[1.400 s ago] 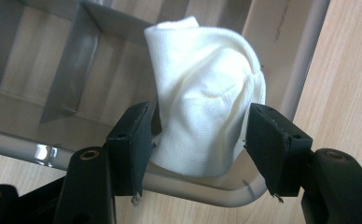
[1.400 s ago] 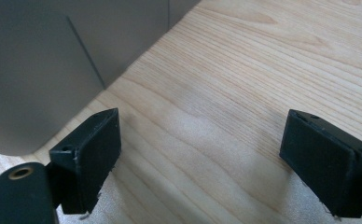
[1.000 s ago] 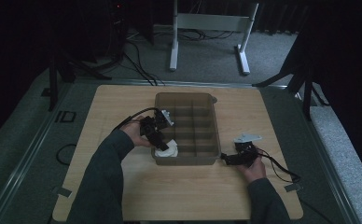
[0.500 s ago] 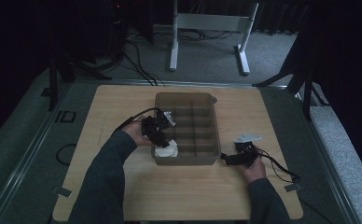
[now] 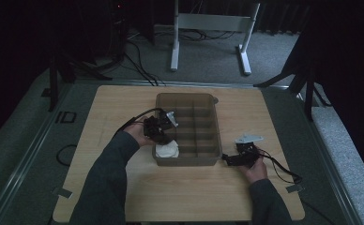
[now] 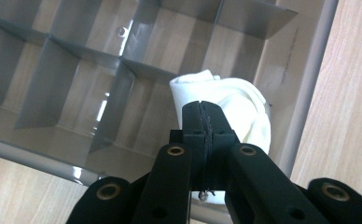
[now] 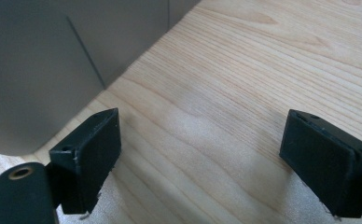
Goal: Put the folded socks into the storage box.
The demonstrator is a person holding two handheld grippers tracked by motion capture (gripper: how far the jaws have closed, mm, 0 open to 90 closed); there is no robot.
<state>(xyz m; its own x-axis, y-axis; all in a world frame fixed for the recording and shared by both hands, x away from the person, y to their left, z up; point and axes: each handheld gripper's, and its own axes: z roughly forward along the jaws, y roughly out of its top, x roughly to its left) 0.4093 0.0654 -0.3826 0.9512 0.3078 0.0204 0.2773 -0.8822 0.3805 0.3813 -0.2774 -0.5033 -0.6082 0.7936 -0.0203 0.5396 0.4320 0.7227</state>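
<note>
- High view: my left claw (image 5: 163, 137) hangs over the near left corner cell of the divided grey tray (image 5: 211, 101), with the white cloth (image 5: 167, 151) bunched in that cell. My right claw (image 5: 234, 159) rests on the desk (image 5: 114, 103) just beside the tray's near right corner.
- Left gripper view: left claw (image 6: 202, 112) has just been closing and is now clenched, jaws meeting tip to tip. The white cloth (image 6: 237, 107) lies just beyond the tips; I cannot tell if a fold is pinched.
- Right gripper view: right claw (image 7: 212, 154) is released, jaws wide over bare desk (image 7: 244, 70), nothing between them; the tray wall (image 7: 53, 56) stands near the left jaw.
- To do this well, I judge: lift slowly, check the cloth comes along, and steady the tray with the right claw if it drags.
</note>
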